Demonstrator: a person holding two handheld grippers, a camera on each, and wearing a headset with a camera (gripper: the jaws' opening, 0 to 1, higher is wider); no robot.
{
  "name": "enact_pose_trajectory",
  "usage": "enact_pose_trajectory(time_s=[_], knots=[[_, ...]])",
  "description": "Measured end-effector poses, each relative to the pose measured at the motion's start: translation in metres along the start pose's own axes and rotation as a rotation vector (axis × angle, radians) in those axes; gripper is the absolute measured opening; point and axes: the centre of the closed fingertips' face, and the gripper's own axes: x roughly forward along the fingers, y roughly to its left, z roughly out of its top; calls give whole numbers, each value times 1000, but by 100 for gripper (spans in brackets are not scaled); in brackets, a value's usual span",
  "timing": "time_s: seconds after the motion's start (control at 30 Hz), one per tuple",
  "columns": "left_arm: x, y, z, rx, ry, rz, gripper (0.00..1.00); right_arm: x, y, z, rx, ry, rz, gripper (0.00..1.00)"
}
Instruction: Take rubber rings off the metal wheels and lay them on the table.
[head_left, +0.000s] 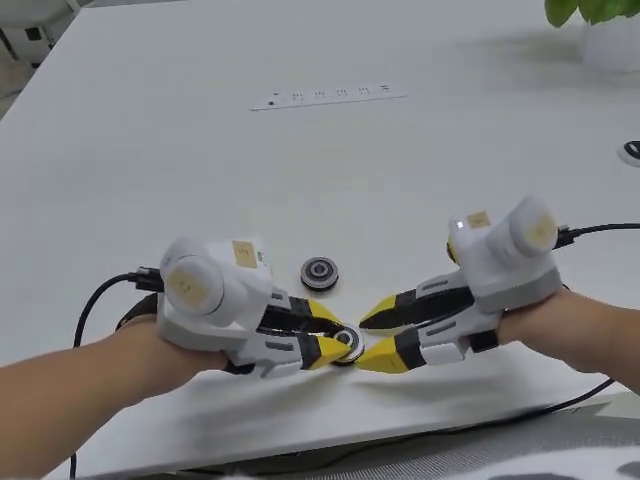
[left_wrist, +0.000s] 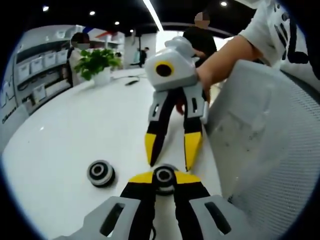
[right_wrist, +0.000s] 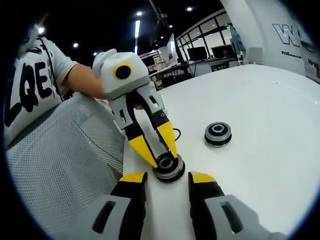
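Left claw (head_left: 338, 340): mine, clamping 1 small silver metal wheel (left_wrist: 164, 176), black rubber ring (right_wrist: 170, 175) on. Right claw (right_wrist: 167, 177): open, flanking that wheel; should pinch rubber only.

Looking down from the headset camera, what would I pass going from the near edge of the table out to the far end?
Clamped wheel between the yellow jaws → loose wheel lying flat → white socket strip → potted plant at the far right corner.
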Motion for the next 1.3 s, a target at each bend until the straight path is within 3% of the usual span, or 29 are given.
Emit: enact_pose_trajectory(time_s=[0.23, 0.53, 1.3], knots=[[0, 0, 0, 8, 0, 5, 14, 4, -1, -1, -15, 2, -5, 30], [-1, 0, 0, 1, -6, 7, 14, 9, 1, -1, -93, 27, -8, 25], [0, 0, 0, 4, -4, 10, 13, 6, -2, 0, -108, 19, -13, 22]])
